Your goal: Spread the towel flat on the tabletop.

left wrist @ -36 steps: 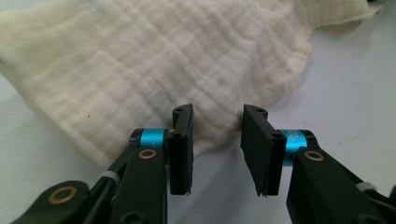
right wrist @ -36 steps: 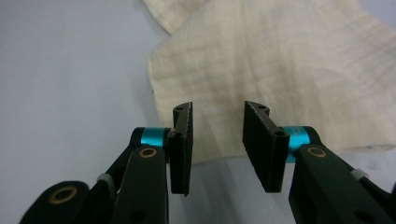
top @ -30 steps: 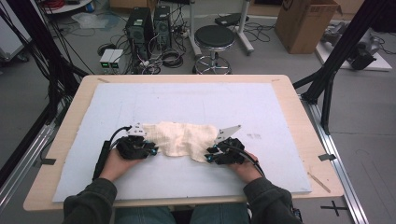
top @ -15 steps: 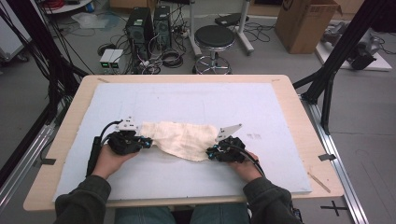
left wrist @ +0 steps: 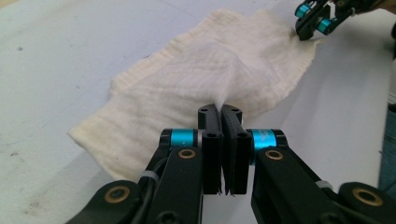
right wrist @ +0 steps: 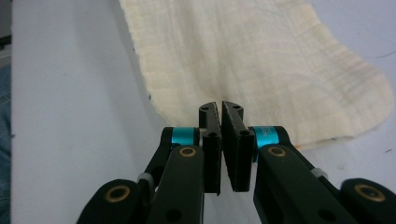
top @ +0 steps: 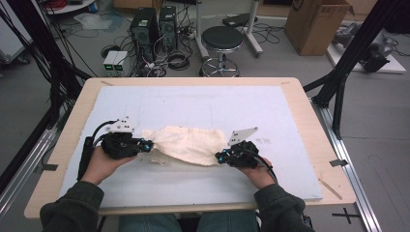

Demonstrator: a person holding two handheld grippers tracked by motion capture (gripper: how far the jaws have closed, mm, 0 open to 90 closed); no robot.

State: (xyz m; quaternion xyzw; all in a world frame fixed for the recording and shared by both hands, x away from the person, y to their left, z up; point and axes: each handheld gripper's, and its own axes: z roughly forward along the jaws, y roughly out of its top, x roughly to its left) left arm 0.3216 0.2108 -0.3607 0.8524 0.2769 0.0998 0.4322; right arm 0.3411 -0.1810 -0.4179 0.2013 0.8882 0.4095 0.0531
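Lab: computer towers (top: 154,24), cable tangle (top: 169,58), rig frame (top: 358,48)

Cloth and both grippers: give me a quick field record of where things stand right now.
item: cream-coloured crumpled woven cloth, lying on the pale blue mat of the wooden table
left gripper: shut on the cloth's edge, fabric tented up at the pinch
right gripper: shut on the cloth's opposite edge
cloth state: bunched, not spread flat, held at both ends
hands: one behind each gripper, near the table's front edge
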